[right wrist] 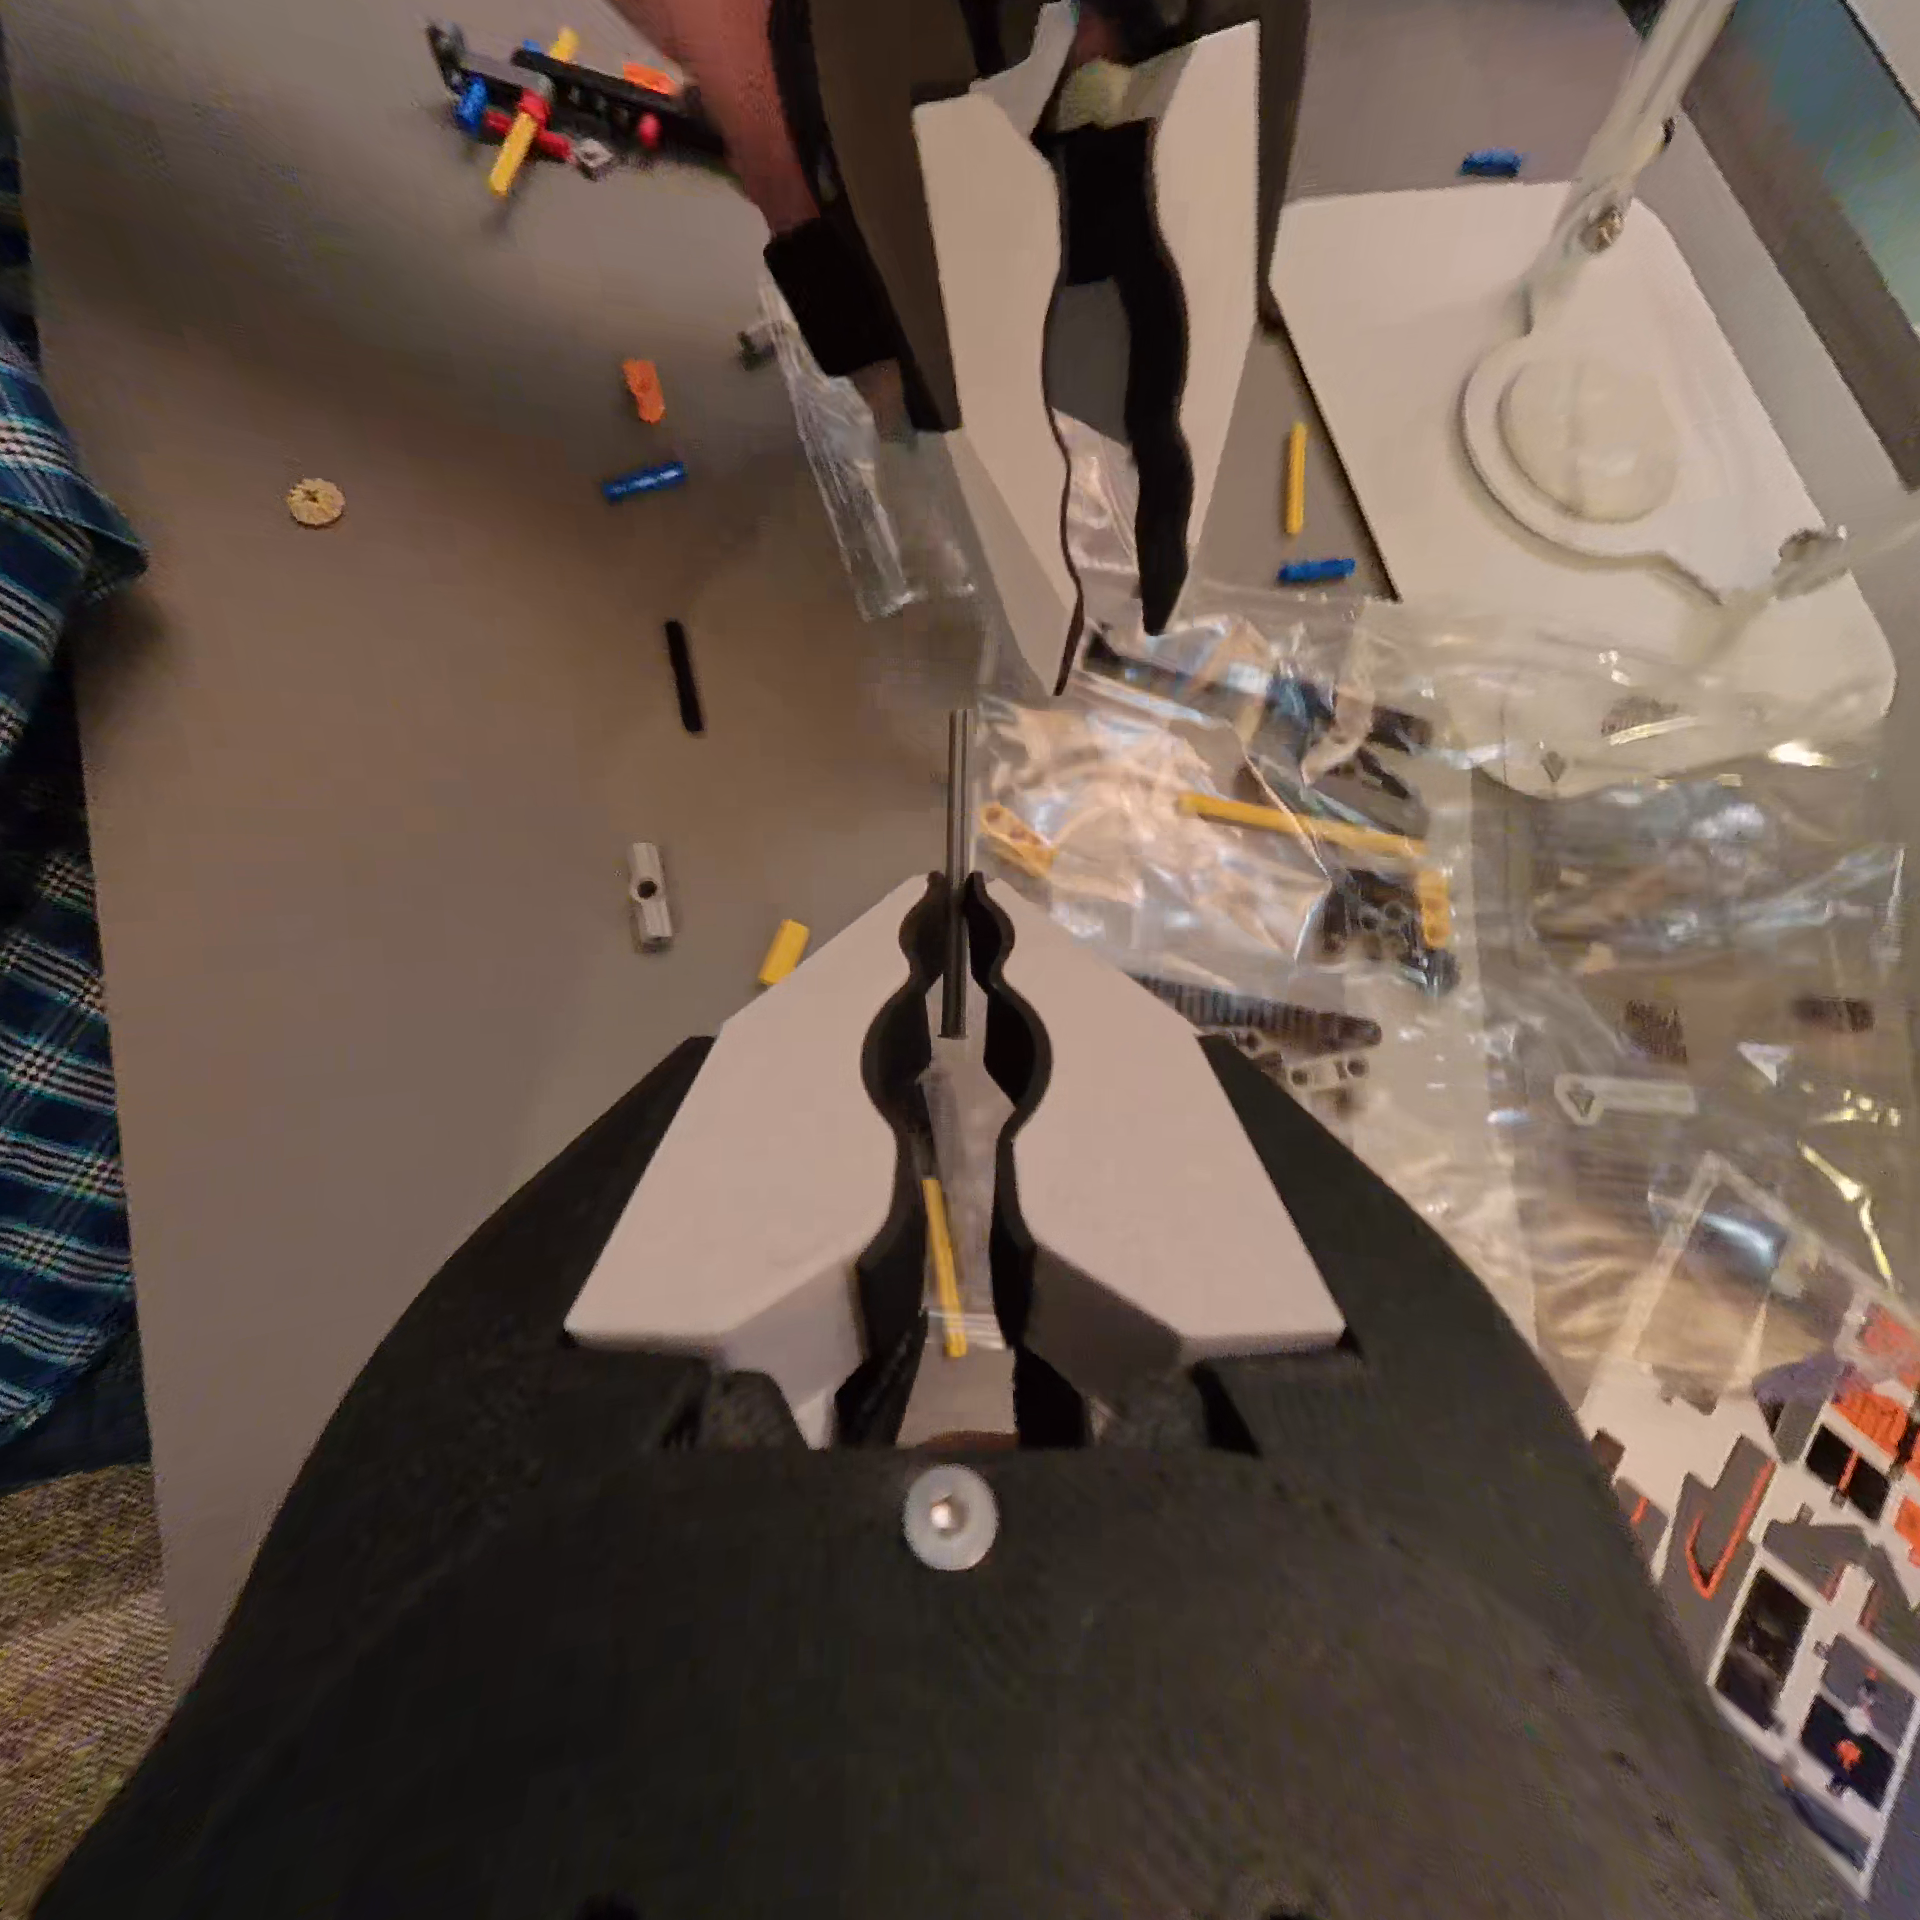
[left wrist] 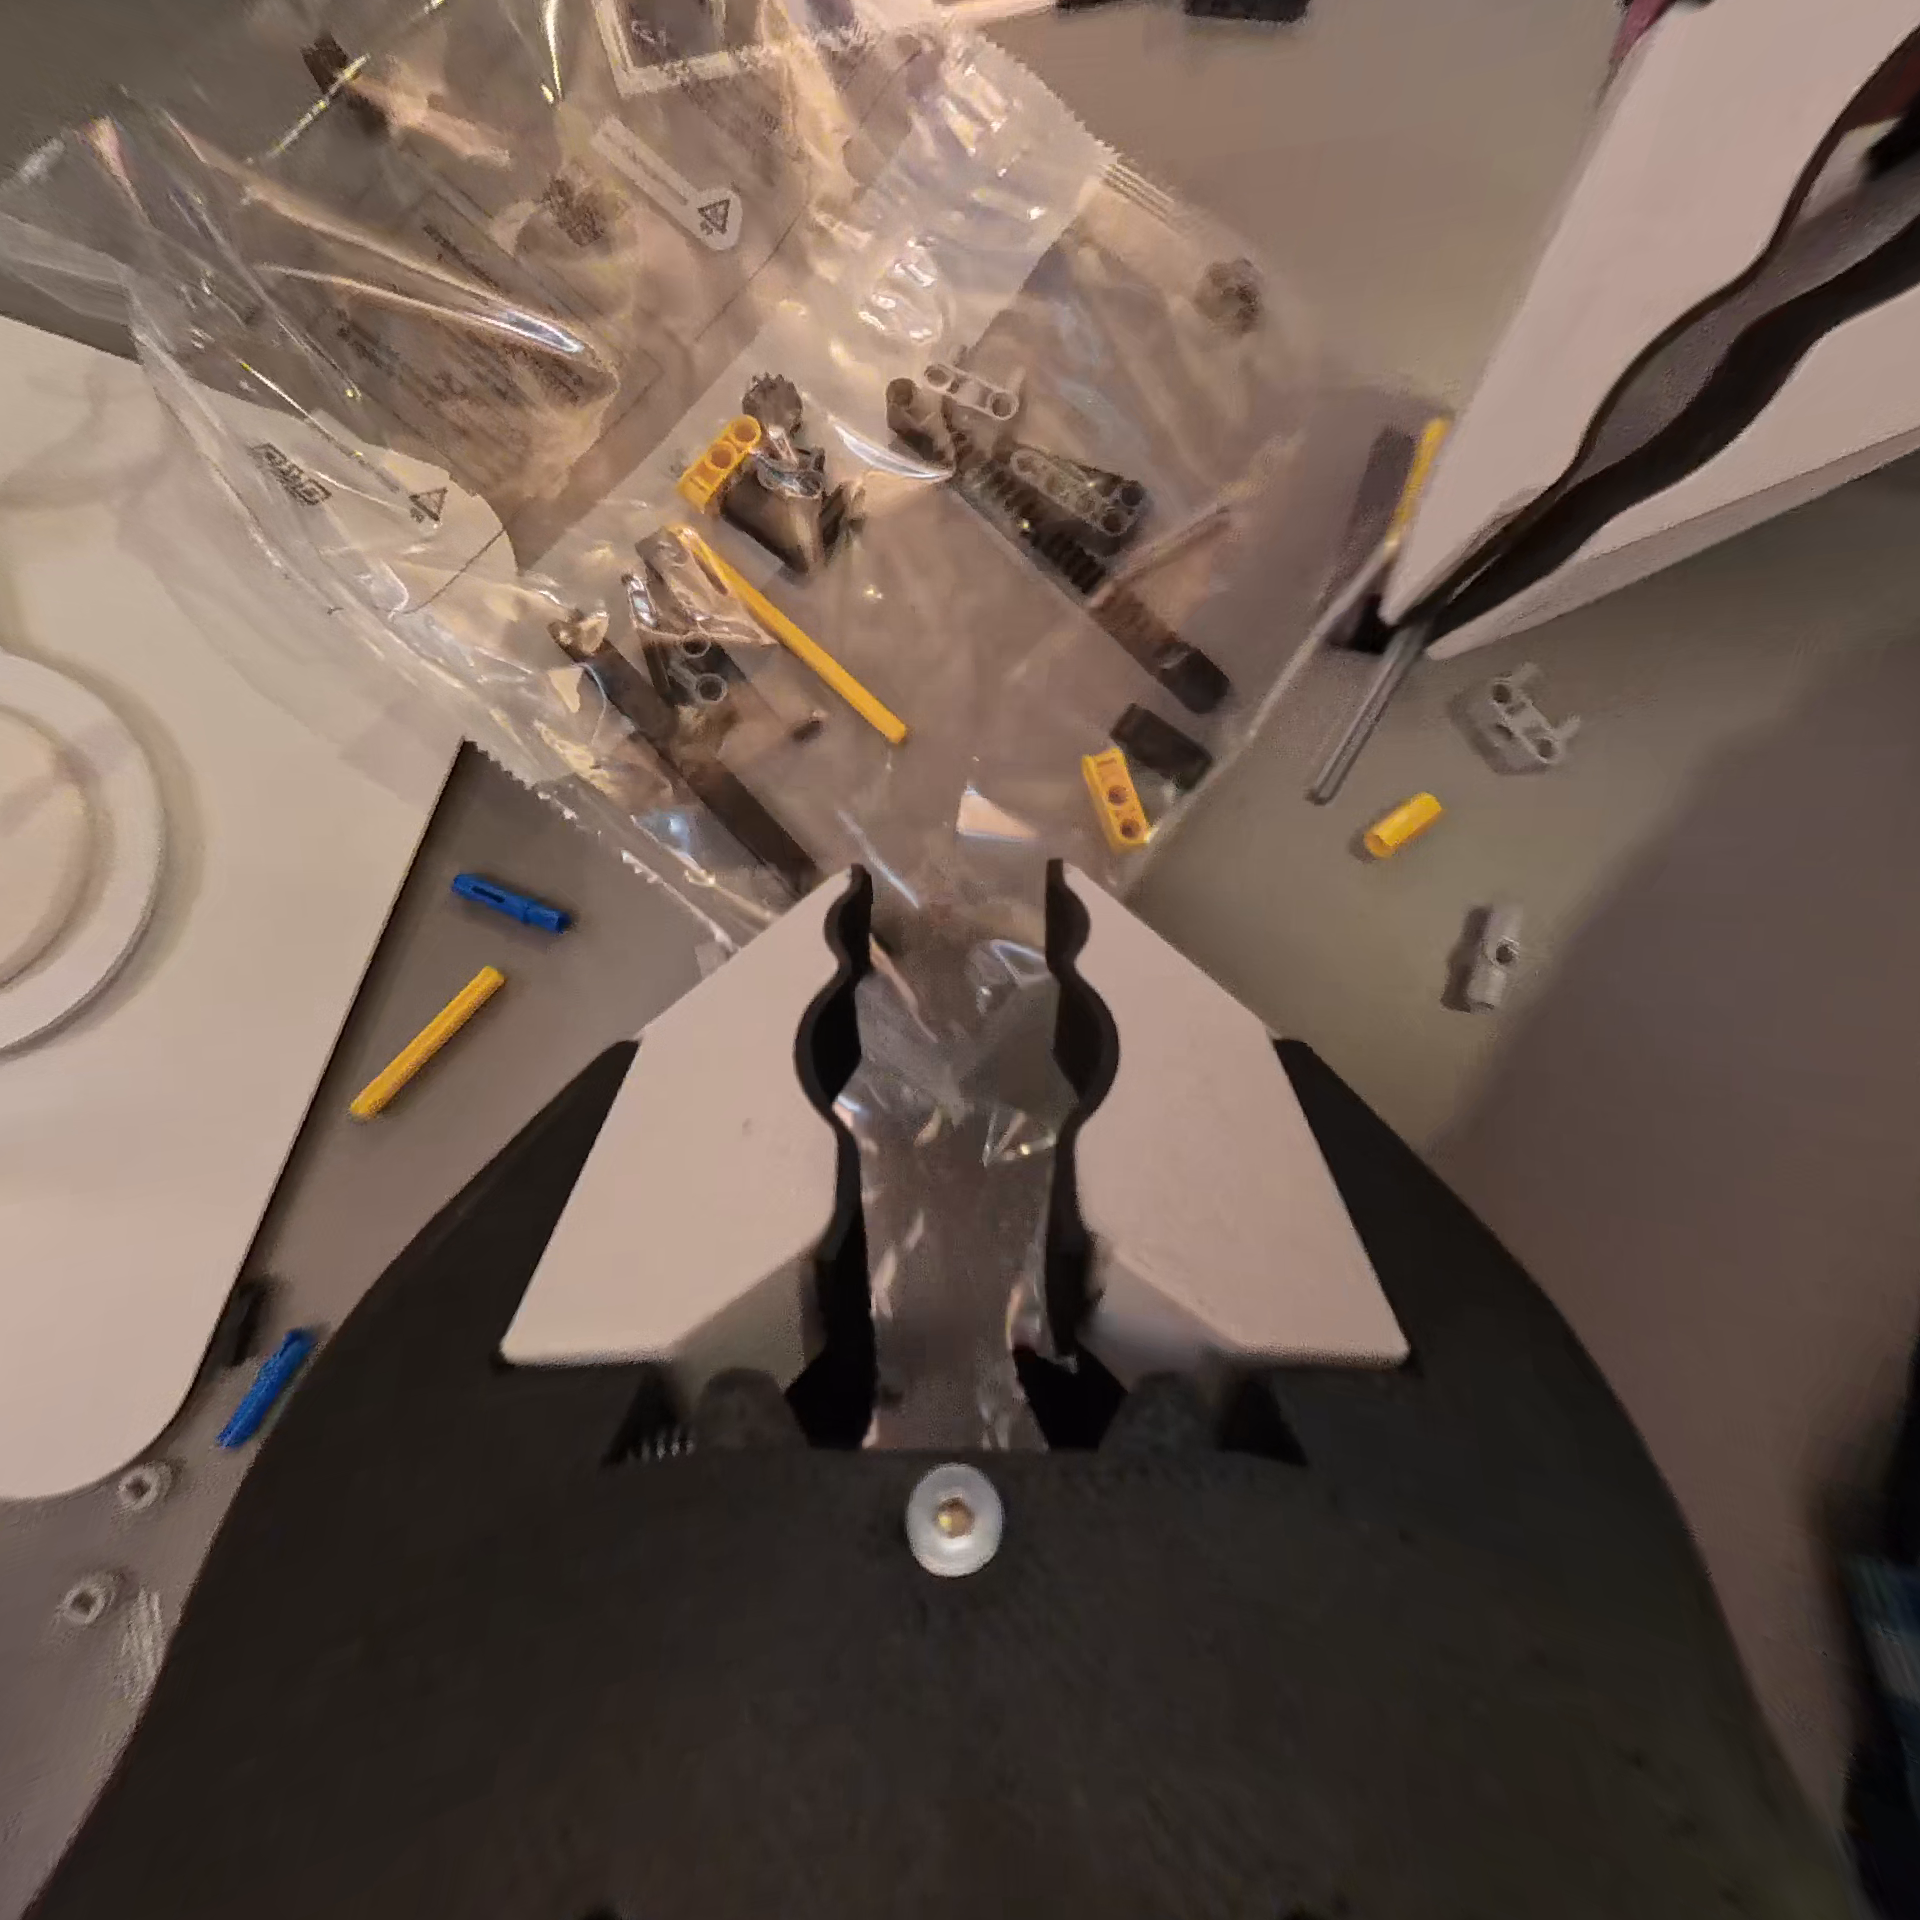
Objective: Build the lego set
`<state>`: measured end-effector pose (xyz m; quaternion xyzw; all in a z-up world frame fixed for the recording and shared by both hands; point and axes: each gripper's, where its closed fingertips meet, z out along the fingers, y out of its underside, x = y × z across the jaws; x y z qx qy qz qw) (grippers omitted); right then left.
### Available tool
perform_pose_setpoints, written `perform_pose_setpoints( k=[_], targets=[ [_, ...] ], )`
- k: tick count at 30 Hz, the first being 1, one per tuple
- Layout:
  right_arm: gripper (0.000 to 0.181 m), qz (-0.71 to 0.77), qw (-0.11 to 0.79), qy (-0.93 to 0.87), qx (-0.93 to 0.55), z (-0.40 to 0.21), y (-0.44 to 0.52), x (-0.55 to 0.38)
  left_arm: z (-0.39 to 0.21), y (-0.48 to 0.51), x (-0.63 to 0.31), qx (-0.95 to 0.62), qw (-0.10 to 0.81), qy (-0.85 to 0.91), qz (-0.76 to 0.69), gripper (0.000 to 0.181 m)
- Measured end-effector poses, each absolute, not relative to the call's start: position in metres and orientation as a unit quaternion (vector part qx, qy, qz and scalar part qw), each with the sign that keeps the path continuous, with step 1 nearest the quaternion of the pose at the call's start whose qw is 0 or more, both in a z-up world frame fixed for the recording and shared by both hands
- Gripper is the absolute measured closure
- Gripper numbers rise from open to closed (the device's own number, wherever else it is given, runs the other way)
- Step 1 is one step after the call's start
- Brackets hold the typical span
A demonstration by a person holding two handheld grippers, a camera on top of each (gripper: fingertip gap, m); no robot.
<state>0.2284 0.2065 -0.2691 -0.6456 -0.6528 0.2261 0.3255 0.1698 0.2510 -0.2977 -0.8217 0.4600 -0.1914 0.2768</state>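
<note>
Left wrist view looks down past the left gripper (left wrist: pixel 956 883), whose jaws stand apart with crinkled clear plastic of a parts bag (left wrist: pixel 790 540) lying between them; whether they pinch the film cannot be told. The bag lies on the grey tabletop (left wrist: pixel 1662 1039) and holds a long yellow axle (left wrist: pixel 795 636), a yellow beam (left wrist: pixel 719 462), black gear racks and grey connectors. Loose pieces lie around it: a blue pin (left wrist: pixel 511 903) and a yellow axle (left wrist: pixel 426 1041) to the left, a short yellow connector (left wrist: pixel 1403 825), a grey axle connector (left wrist: pixel 1488 958) and a grey bracket piece (left wrist: pixel 1519 719) to the right. A white base plate (left wrist: pixel 156 935) covers the left edge.

Right wrist view shows the right gripper (right wrist: pixel 954 883) with its jaws nearly closed on a thin dark grey axle (right wrist: pixel 958 800), which sticks out forward past the fingertips. Deeper between the fingers a yellow rod (right wrist: pixel 943 1268) and some clear film show. The left gripper (right wrist: pixel 1112 623) points down from above, its tip just beyond the axle's far end, over the bag pile (right wrist: pixel 1299 831). Farther off on the tabletop sit a partly built black assembly (right wrist: pixel 582 99) with red, blue and yellow pins, an orange piece (right wrist: pixel 644 390), a tan gear (right wrist: pixel 315 502), a black axle (right wrist: pixel 684 675) and a blue pin (right wrist: pixel 642 481). Printed instructions (right wrist: pixel 1787 1558) lie at lower right.
</note>
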Motion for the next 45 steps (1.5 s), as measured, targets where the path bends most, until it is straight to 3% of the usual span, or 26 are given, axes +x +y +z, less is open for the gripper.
perform_pose_setpoints(
  k=[1, 7, 13, 17, 45],
  targets=[
    [0.180, 0.218, 0.327, -0.664, -0.636, -0.267, 0.203, 0.224, -0.290, 0.246, 0.167, -0.816, 0.282, 0.462, -0.201, 0.149],
    [0.180, 0.147, 0.324, -0.753, -0.554, -0.262, 0.186, 0.189, -0.250, 0.202, 0.157, -0.773, 0.306, 0.496, -0.251, 0.153],
    [0.181, 0.137, 0.317, -0.797, -0.496, -0.250, 0.174, 0.149, -0.266, 0.170, 0.144, -0.769, 0.274, 0.534, -0.221, 0.156],
    [0.180, 0.140, 0.311, -0.808, -0.480, -0.242, 0.171, 0.132, -0.263, 0.169, 0.136, -0.768, 0.305, 0.517, -0.223, 0.180],
    [0.179, 0.174, 0.329, -0.786, -0.494, -0.232, 0.194, 0.063, -0.257, 0.188, 0.065, -0.795, 0.384, 0.403, -0.239, 0.181]
  ],
)
